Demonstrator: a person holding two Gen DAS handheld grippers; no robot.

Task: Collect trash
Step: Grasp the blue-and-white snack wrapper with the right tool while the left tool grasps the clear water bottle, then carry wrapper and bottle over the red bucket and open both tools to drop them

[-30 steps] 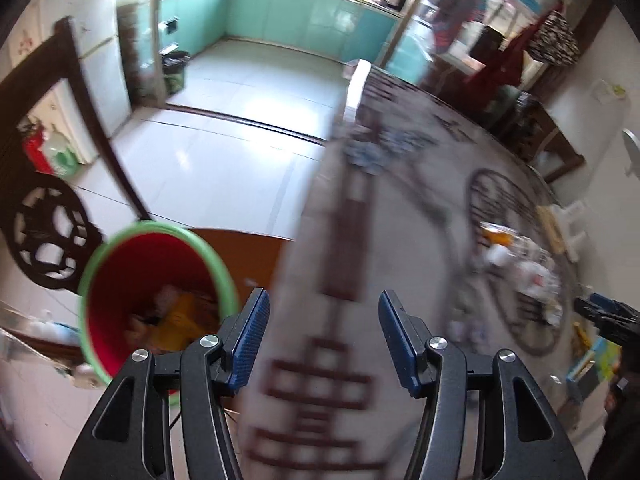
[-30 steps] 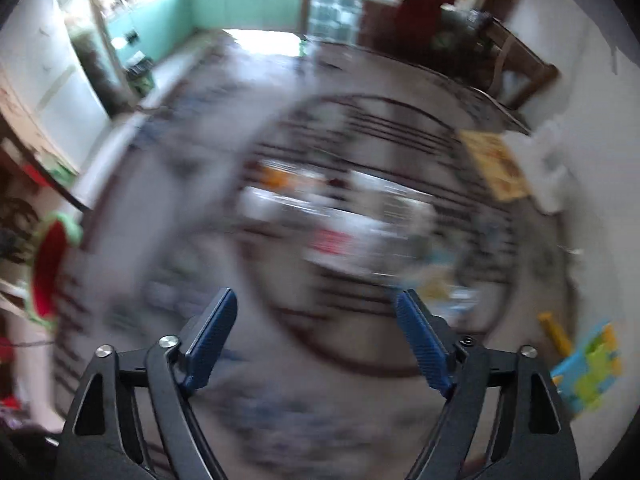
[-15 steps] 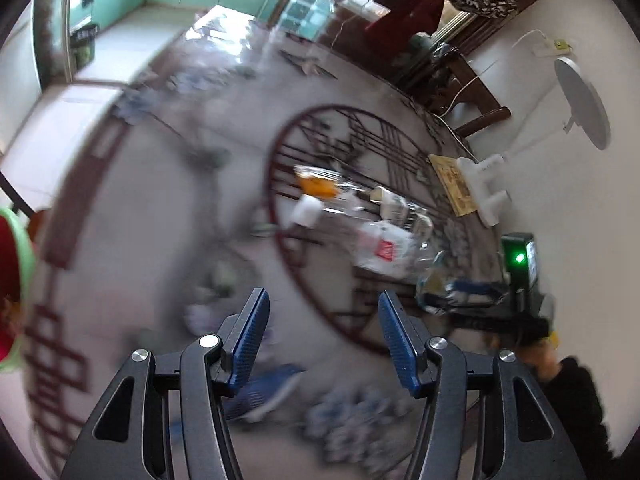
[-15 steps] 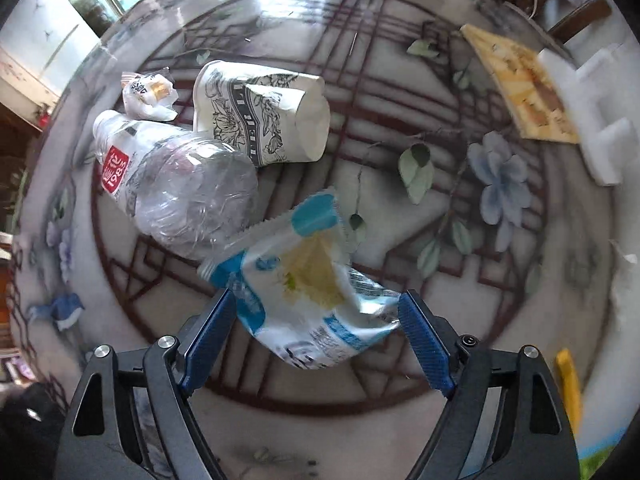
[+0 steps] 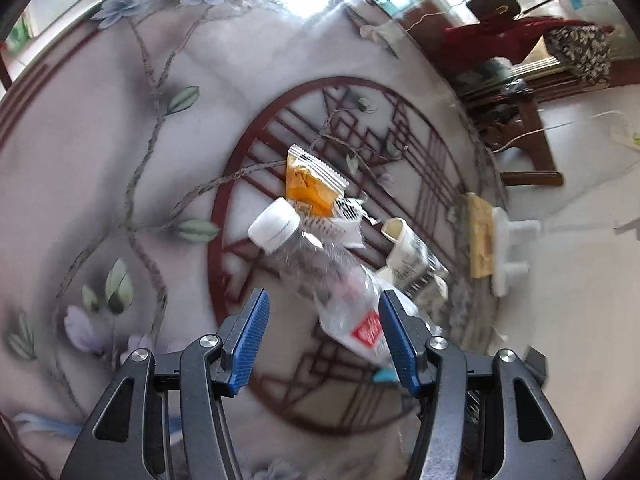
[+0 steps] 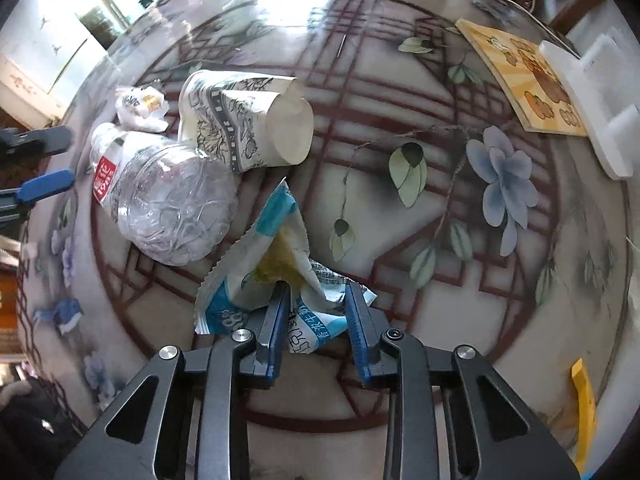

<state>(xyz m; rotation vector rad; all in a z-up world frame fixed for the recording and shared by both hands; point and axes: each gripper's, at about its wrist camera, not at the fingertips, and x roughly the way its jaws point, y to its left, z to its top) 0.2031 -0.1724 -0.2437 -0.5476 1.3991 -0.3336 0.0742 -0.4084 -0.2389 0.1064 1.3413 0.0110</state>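
Observation:
A clear plastic bottle (image 5: 320,276) with a white cap and red label lies on the round patterned table (image 5: 120,160). My left gripper (image 5: 324,340) is open, its jaws on either side of the bottle's lower body. An orange sachet (image 5: 310,184) and a printed paper cup (image 5: 412,260) lie beside the bottle. In the right wrist view my right gripper (image 6: 316,312) is pinched on a blue and white snack wrapper (image 6: 264,272). The bottle (image 6: 168,196), the cup (image 6: 244,124) and a small white wrapper (image 6: 140,108) lie just beyond it.
A yellow picture board (image 6: 528,76) and a white foam block (image 6: 596,92) lie at the table's far right. A yellow strip (image 6: 584,404) lies at the near right edge. Chairs with clothes (image 5: 520,52) stand behind the table.
My left gripper swung from the red bin to the table and now straddles the bottle. My right gripper came down and closed on the blue and white wrapper.

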